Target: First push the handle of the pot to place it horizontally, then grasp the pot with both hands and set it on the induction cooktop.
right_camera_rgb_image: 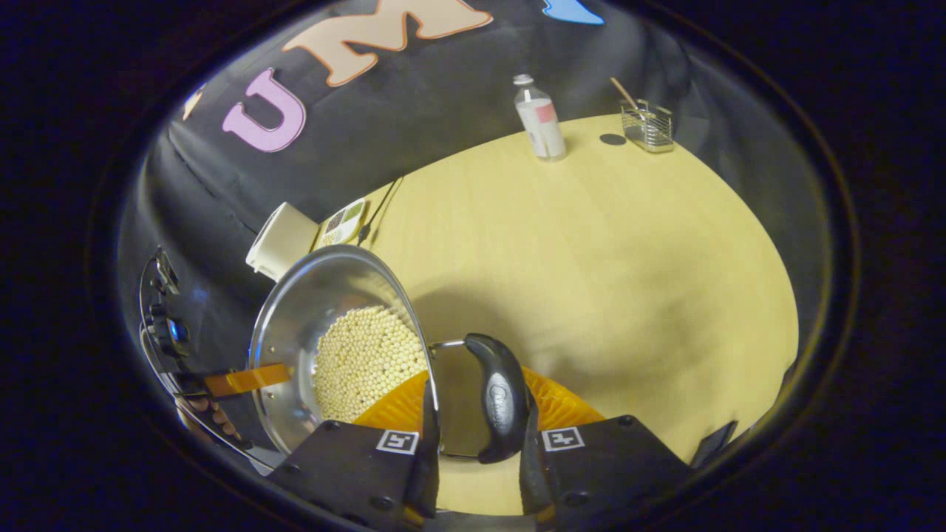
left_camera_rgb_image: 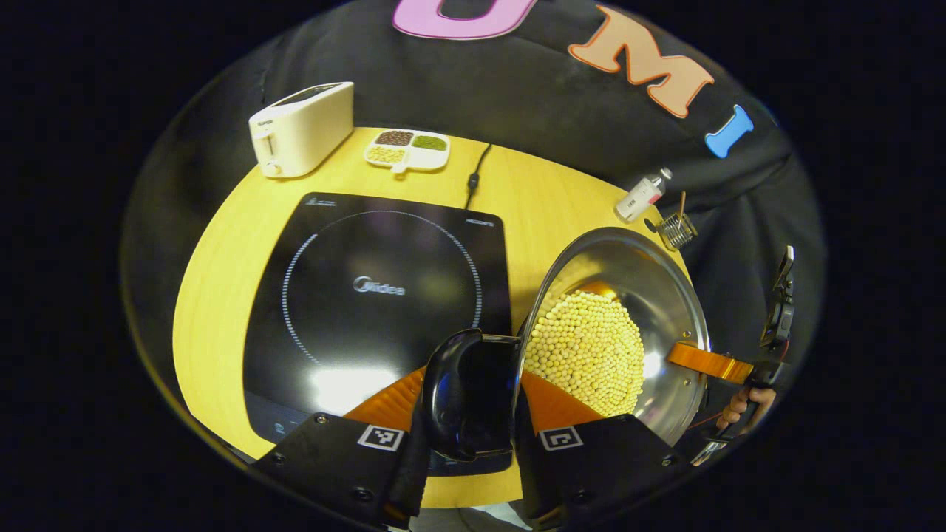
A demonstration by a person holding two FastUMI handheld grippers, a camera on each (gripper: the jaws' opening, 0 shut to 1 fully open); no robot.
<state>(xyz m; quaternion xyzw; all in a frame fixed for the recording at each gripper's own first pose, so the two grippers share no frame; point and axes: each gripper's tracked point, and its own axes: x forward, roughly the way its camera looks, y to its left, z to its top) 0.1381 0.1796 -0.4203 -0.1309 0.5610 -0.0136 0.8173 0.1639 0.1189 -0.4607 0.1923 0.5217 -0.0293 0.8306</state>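
Steel: one pot, two handles.

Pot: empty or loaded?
Loaded. The steel pot holds a heap of pale yellow beans covering most of its bottom; the right gripper view shows the same heap. It has no lid on.

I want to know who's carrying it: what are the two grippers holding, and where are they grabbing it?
Both hold the steel pot of yellow beans: the left gripper clamps one black side handle, the right gripper the other handle.
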